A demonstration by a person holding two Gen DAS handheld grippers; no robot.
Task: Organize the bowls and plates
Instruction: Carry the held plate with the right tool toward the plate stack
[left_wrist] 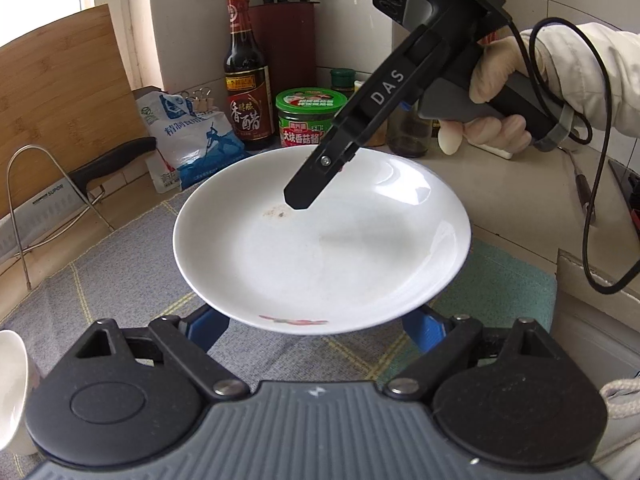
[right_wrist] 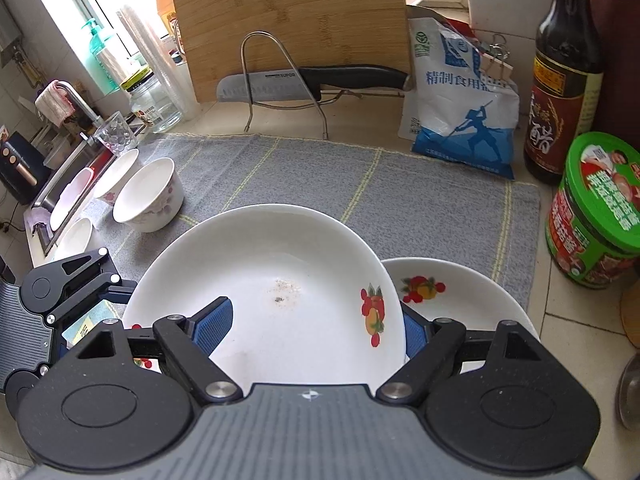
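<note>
A white plate [left_wrist: 320, 240] with a red fruit motif hangs tilted above the grey mat [left_wrist: 120, 280]. My left gripper [left_wrist: 316, 332] has its blue fingers [left_wrist: 208, 332] wide apart under the near rim; their tips are hidden, so I cannot see any grip. From the right wrist view that plate [right_wrist: 280, 280] overlaps a second fruit-motif plate [right_wrist: 452, 304] lying on the mat. My right gripper [right_wrist: 312, 328] straddles the rim, open: one pad over the plate's inside, the other outside the rim. The left gripper [right_wrist: 60, 312] reaches under the plate's left edge. A gloved hand holds the right gripper [left_wrist: 316, 184].
Two flowered bowls [right_wrist: 148, 196] and more dishes stand at the mat's left end by the sink [right_wrist: 60, 200]. A knife [right_wrist: 280, 80] on a wire rack, a cutting board [right_wrist: 288, 20], a salt bag [right_wrist: 460, 112], a vinegar bottle [right_wrist: 564, 80] and a green jar [right_wrist: 596, 216] line the back and right.
</note>
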